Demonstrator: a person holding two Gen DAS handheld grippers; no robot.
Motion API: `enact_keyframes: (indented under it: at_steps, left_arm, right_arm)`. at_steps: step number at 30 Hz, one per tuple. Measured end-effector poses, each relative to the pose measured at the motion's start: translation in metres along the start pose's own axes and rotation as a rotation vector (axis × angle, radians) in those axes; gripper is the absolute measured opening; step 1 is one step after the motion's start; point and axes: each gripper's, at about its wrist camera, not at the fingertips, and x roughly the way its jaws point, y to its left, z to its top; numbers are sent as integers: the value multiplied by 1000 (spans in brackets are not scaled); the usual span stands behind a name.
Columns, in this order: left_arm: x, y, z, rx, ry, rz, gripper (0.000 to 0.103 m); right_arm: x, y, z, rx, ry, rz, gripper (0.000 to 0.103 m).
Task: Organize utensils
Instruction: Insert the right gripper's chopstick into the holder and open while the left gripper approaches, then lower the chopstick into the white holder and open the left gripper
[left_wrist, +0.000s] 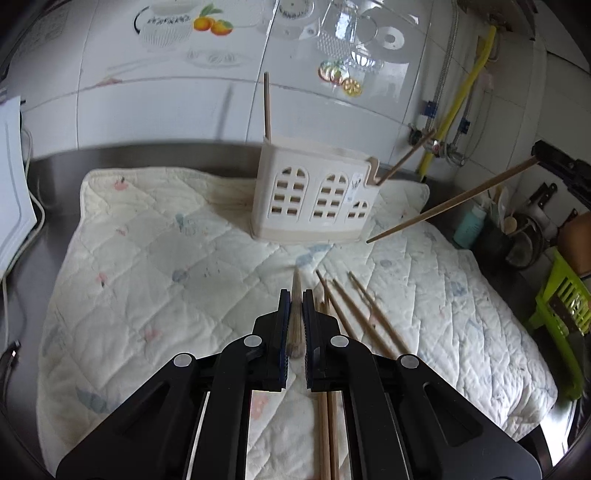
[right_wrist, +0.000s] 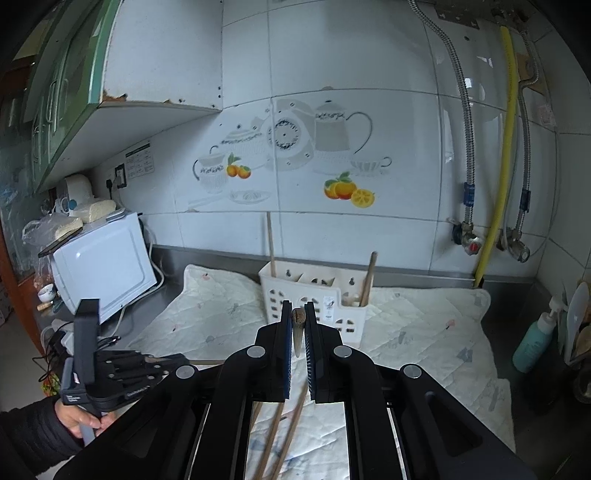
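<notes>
A cream utensil holder with arched cut-outs stands at the back of a quilted mat; it also shows in the right wrist view. Two chopsticks stand in it. My left gripper is shut on a wooden chopstick, low over the mat. Several loose chopsticks lie on the mat just to its right. My right gripper is shut on a chopstick, held in the air right of the holder; that stick shows in the left wrist view.
A white microwave stands at the left on the steel counter. A teal bottle and a jar of spoons are at the right. A green basket sits at the right edge. Pipes run down the tiled wall.
</notes>
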Motion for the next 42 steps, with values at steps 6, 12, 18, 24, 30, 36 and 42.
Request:
enact_keyframes:
  at_steps: [6, 12, 18, 24, 30, 36, 42]
  left_arm:
    - [-10, -6, 26, 41, -26, 1, 5]
    - [-11, -14, 50, 100, -37, 13, 5]
    - [-13, -26, 79, 162, -73, 31, 5]
    - [-16, -36, 111, 201, -115, 41, 5]
    - [-22, -47, 157, 226, -190, 49, 5]
    - [-18, -60, 204, 243, -264, 65, 5]
    - [4, -65, 234, 246, -305, 97, 5]
  right_arm:
    - [11, -17, 40, -12, -20, -38, 6]
    - [29, -32, 79, -32, -15, -105, 6]
    - [73, -48, 92, -12, 77, -109, 6]
    - [114, -52, 85, -20, 152, -119, 6]
    - [140, -54, 76, -28, 200, -118, 7]
    - [139, -58, 75, -38, 180, -120, 18]
    - [115, -57, 75, -60, 123, -109, 23]
